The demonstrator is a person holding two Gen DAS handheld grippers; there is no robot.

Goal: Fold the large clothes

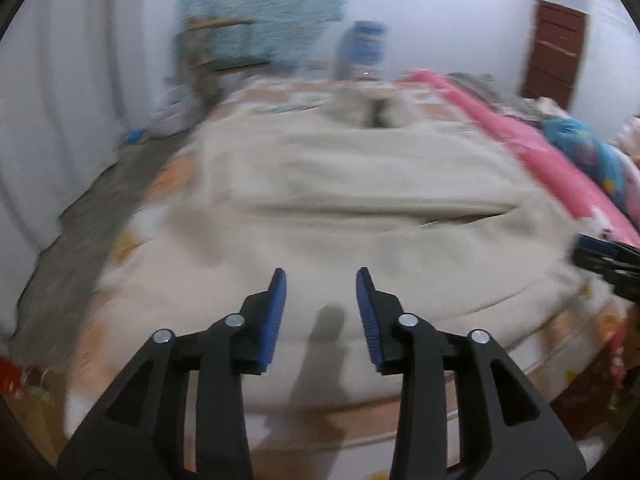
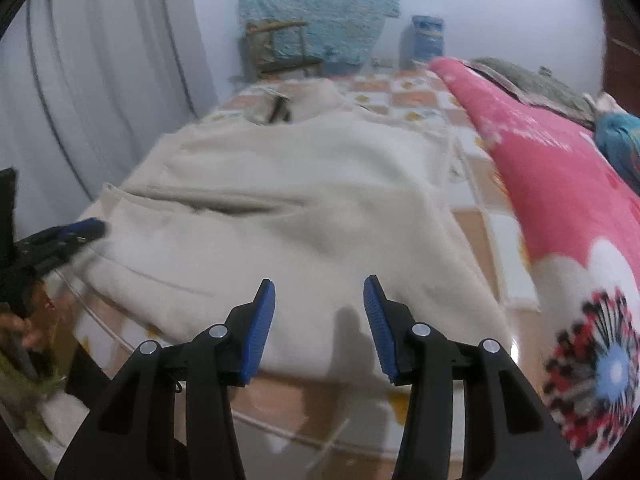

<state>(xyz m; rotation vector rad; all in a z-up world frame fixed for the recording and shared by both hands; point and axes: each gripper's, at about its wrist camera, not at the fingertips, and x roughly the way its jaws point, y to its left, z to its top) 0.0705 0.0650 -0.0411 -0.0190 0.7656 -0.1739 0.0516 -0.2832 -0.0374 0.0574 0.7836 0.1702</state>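
A large cream garment [image 1: 340,200] lies spread flat on the bed, collar at the far end and hem toward me; it also shows in the right wrist view [image 2: 288,208]. A fold line crosses its middle. My left gripper [image 1: 321,276] is open and empty, hovering above the near hem. My right gripper [image 2: 319,286] is open and empty, above the hem's right part. The right gripper shows at the right edge of the left wrist view [image 1: 600,256]; the left gripper shows at the left edge of the right wrist view [image 2: 68,236].
The bed has an orange and white checked sheet [image 2: 400,96]. A pink flowered blanket [image 2: 560,184] lies along its right side. A wooden chair [image 2: 280,48] and a blue pack [image 2: 428,38] stand by the far wall. A brown door [image 1: 556,52] is at the right.
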